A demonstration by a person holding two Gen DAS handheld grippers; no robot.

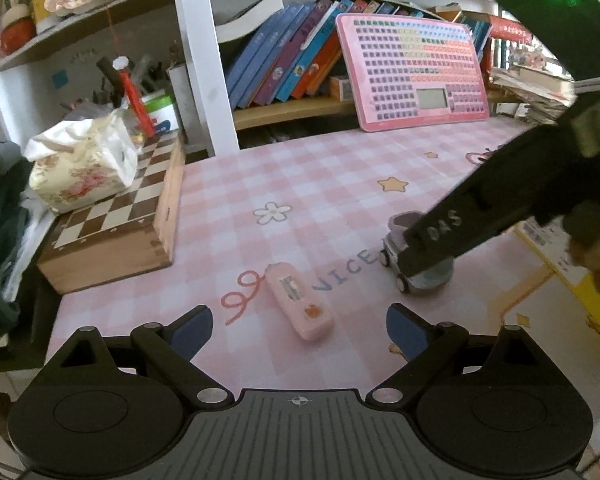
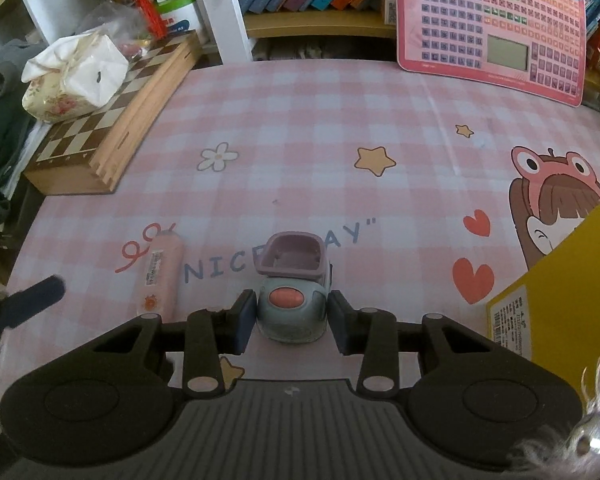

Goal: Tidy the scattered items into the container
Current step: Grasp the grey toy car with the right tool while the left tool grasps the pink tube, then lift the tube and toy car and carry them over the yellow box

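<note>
The right hand-held gripper (image 2: 292, 314), angled steeply down, is clenched on a toy car (image 2: 294, 304) standing on the desk (image 2: 320, 120) over the printed words "NICE DAY". The left hand-held gripper (image 1: 299, 330) hovers released, a pink case (image 1: 300, 300) lying just ahead between its fingers.

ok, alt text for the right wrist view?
The right gripper is shut on a small grey-blue toy car standing on a pink checked mat. A pink case lies to its left and a yellow container sits at right.
</note>
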